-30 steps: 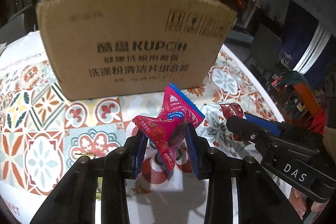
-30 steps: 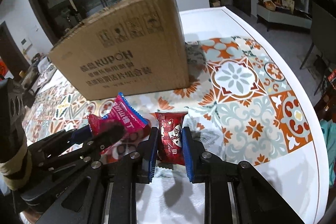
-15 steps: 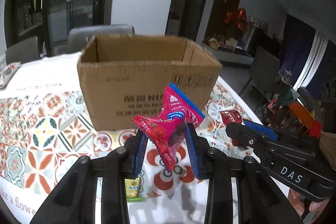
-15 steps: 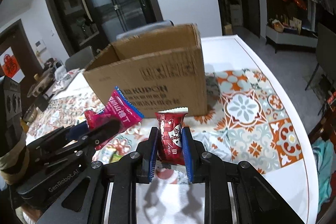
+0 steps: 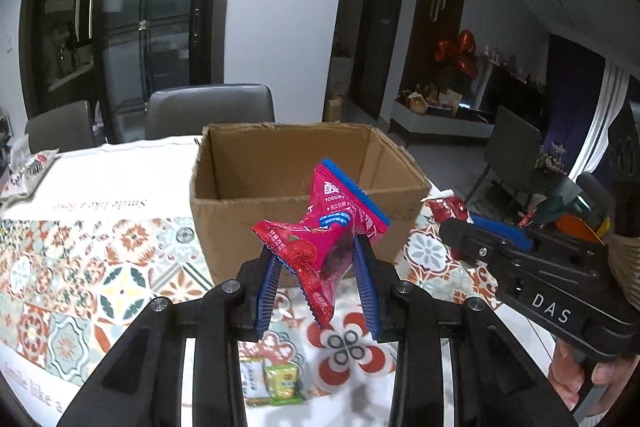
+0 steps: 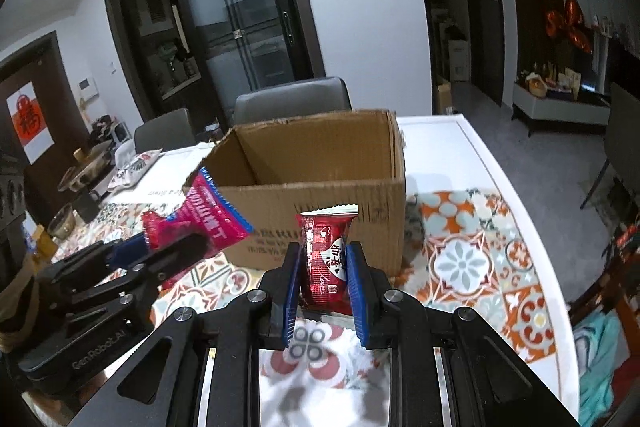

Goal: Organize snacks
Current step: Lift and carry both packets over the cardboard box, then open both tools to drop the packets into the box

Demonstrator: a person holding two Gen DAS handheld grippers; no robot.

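Glossy foil-like pink snack packet [image 5: 320,231], matt corrugated cardboard box [image 5: 304,187], patterned tablecloth [image 5: 100,267].

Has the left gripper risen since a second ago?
Yes. The left gripper has risen: the cardboard box now shows its open inside, where before only its front wall showed.

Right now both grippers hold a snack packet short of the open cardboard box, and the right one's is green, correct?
Not green. The right gripper is shut on a dark red snack packet, per the right wrist view. The left gripper holds a pink yogurt packet; both short of the open cardboard box.
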